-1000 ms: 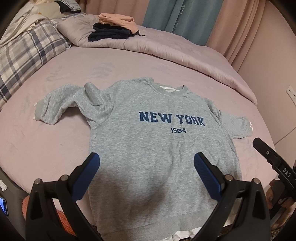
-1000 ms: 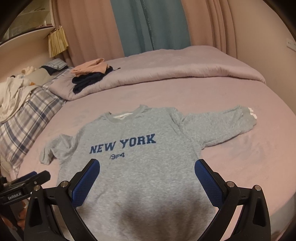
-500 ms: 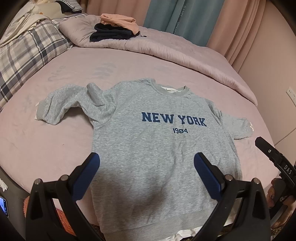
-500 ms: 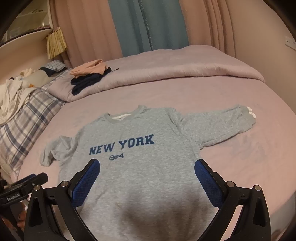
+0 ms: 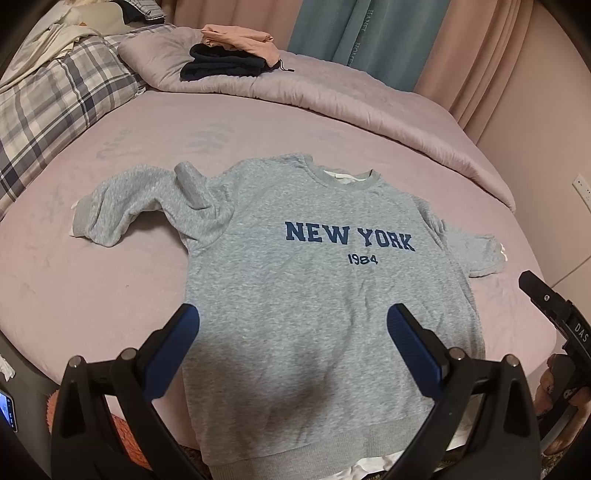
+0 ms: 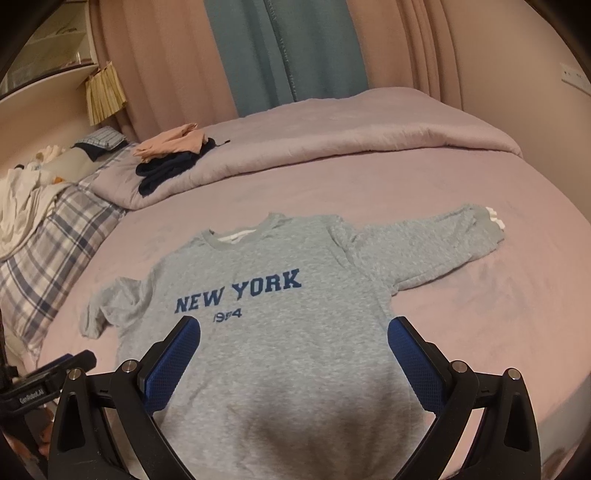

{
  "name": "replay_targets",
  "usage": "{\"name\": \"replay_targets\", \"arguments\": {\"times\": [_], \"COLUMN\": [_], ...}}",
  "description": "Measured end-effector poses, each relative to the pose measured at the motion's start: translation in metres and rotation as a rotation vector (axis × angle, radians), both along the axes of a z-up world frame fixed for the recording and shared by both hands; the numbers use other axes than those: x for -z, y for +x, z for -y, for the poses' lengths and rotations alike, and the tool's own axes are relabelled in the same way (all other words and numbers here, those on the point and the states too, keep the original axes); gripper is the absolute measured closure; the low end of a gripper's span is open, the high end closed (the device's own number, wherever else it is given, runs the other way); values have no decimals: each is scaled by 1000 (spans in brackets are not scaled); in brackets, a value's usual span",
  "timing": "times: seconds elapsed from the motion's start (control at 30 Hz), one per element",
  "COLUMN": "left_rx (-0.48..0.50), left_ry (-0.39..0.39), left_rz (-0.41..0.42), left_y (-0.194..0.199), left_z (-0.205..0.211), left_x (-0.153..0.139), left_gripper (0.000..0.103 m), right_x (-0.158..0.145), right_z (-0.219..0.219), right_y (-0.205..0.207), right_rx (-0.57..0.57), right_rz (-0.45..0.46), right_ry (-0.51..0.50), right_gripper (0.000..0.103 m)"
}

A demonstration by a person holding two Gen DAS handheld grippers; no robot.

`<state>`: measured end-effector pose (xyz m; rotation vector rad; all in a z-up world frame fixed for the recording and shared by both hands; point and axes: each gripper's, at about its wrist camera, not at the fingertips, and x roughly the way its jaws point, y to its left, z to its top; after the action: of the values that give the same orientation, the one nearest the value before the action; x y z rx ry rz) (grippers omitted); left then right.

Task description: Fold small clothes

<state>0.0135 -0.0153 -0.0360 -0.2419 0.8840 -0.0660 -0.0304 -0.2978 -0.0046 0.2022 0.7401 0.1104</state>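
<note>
ITEM: grey NEW YORK sweatshirt (image 5: pixel 317 295) lies face-up and flat on the pink bed (image 5: pixel 110 295), hem toward you, so both sleeves are reachable | LEFT: left gripper (image 5: pixel 291 325) spread wide, empty, above hem | RIGHT: right gripper (image 6: pixel 293 332) spread wide, empty, above hem | NOTE: left sleeve (image 5: pixel 147 203) bunched beside sweatshirt's shoulder; straighten it first.

Left wrist cam: sits above the near edge of the bed (image 5: pixel 110 295), looks forward and down over the left tool (image 5: pixel 291 332); right tool's body shows at the right edge. Right wrist cam: same near edge, lower angle, looks over the right tool (image 6: pixel 293 334); left tool's body at lower left. Both share the sweatshirt (image 5: pixel 314 295) (image 6: pixel 280 325), clothes pile (image 5: pixel 229 55) (image 6: pixel 170 155), curtains (image 5: pixel 354 33) (image 6: pixel 277 55).
</note>
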Motion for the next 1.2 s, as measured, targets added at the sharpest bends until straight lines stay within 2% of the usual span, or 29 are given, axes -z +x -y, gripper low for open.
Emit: {"name": "replay_targets", "arguments": {"times": [0.53, 0.7, 0.8, 0.83, 0.9, 1.03, 1.2], "left_rx": [1, -3, -15, -20, -28, -31, -34], "left_ry": [-1, -8, -11, -12, -18, -20, -17], "left_rz": [-19, -26, -44, -51, -63, -75, -89], "left_y": [4, 7, 11, 12, 17, 22, 29], "left_z": [-4, -7, -10, -10, -11, -8, -5], "left_x": [2, 4, 8, 9, 12, 15, 18], "left_gripper": [2, 2, 2, 2, 2, 2, 2], "right_x": [2, 5, 9, 11, 17, 38, 71], "right_z": [14, 37, 68, 81, 107, 166, 233], "right_y": [3, 10, 19, 22, 30, 51, 82], "right_rx": [40, 78, 134, 160, 215, 343, 514], "right_rz": [2, -6, -25, -32, -54, -108, -173], "right_ry": [20, 50, 113, 134, 165, 256, 363], "right_gripper": [1, 2, 2, 3, 20, 26, 39]}}
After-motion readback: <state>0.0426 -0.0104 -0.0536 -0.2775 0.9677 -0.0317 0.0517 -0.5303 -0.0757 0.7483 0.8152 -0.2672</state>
